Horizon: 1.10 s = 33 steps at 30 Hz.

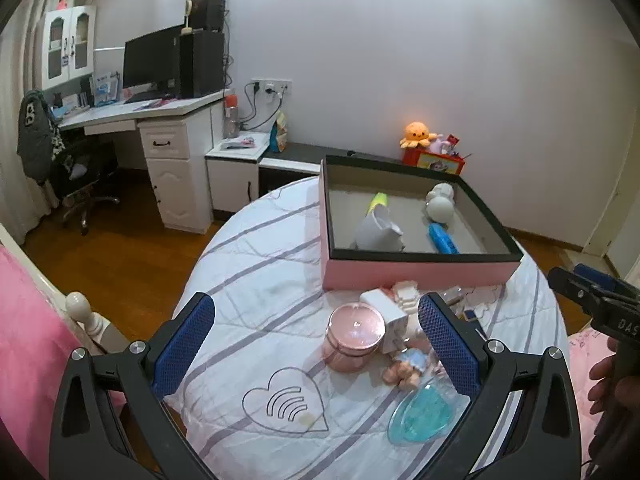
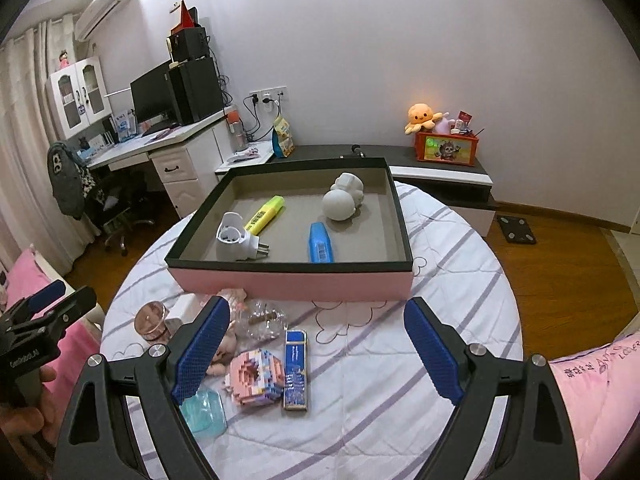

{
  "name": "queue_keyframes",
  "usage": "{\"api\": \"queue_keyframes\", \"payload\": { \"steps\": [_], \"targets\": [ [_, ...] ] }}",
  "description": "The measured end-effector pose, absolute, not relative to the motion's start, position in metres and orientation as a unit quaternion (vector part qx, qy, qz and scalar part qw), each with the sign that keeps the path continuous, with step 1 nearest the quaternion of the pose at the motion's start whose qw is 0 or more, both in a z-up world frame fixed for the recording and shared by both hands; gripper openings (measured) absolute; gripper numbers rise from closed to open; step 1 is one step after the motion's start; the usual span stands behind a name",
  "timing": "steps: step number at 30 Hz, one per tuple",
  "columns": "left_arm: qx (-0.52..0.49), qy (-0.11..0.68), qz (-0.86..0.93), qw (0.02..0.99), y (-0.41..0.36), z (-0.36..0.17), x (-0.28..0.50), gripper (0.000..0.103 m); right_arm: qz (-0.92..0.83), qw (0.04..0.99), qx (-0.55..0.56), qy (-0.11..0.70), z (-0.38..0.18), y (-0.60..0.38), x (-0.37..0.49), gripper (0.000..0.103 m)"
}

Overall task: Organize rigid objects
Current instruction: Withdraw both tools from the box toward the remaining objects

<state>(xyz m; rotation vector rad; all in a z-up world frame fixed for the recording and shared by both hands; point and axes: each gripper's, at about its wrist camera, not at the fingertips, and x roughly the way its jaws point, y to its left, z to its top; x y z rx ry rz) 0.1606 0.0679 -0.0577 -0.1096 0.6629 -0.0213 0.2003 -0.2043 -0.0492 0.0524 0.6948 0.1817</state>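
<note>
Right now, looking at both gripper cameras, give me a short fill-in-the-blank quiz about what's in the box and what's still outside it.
1. The yellow highlighter pen lies inside the pink-sided ____.
2. The blue rectangular lighter lies on the ____, outside the box.
3. Both the left gripper and the right gripper are ____.

Missing words: box; bedsheet; open
</note>
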Motion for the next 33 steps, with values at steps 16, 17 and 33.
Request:
{"api": "queue_keyframes", "payload": {
  "steps": [16, 17, 33],
  "targets": [
    [-0.047, 0.341, -0.026, 0.938, 0.055, -0.076, 0.155, 0.103, 0.086, 0.926, 0.025, 0.366, -0.066, -0.205, 0.204, 0.090],
    [-0.048, 0.345, -0.027, 0.937, 0.054, -0.079, 0.155, 0.103, 0.085, 0.925, 0.027, 0.369, -0.068, -0.206, 0.205, 0.090],
    [-0.051, 0.383, -0.034, 0.922, 0.051, -0.110, 0.173, 0.103, 0.076, 0.909, 0.032, 0.409, -0.095, -0.214, 0.218, 0.090]
  ]
}}
